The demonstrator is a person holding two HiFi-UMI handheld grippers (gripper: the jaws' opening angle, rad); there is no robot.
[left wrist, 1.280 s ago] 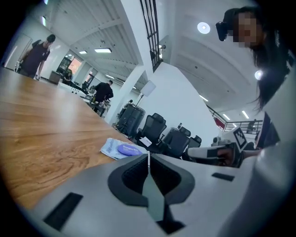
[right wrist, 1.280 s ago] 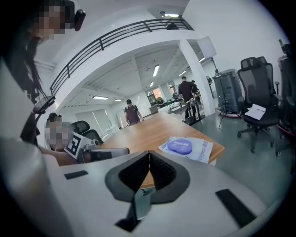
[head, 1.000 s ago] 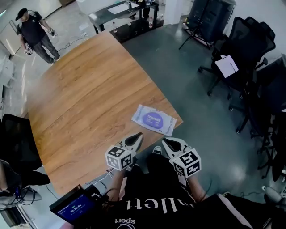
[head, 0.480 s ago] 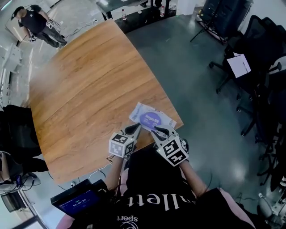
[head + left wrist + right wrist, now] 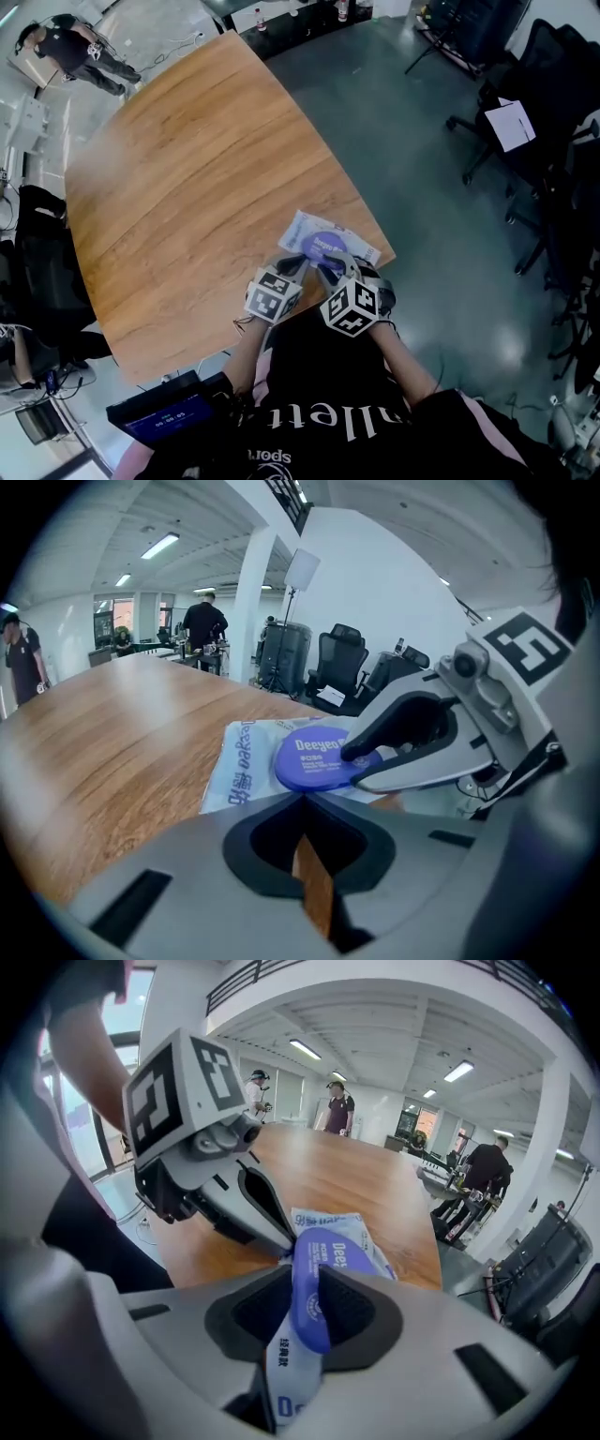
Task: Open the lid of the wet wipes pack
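Wood table (image 5: 187,169) bears wet wipes pack (image 5: 314,231); office chairs (image 5: 555,80) on grey floor (image 5: 422,150)

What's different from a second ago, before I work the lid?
Both grippers moved forward to the white wet wipes pack with a round purple lid. The right gripper closed on its lid end; the left gripper, jaws together, sits at its near edge. Pack still flat on the wooden table, lid down.

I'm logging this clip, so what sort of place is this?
Likely an open-plan office or lab: a large light-brown wooden table, black swivel office chairs and long ceiling strip lights.
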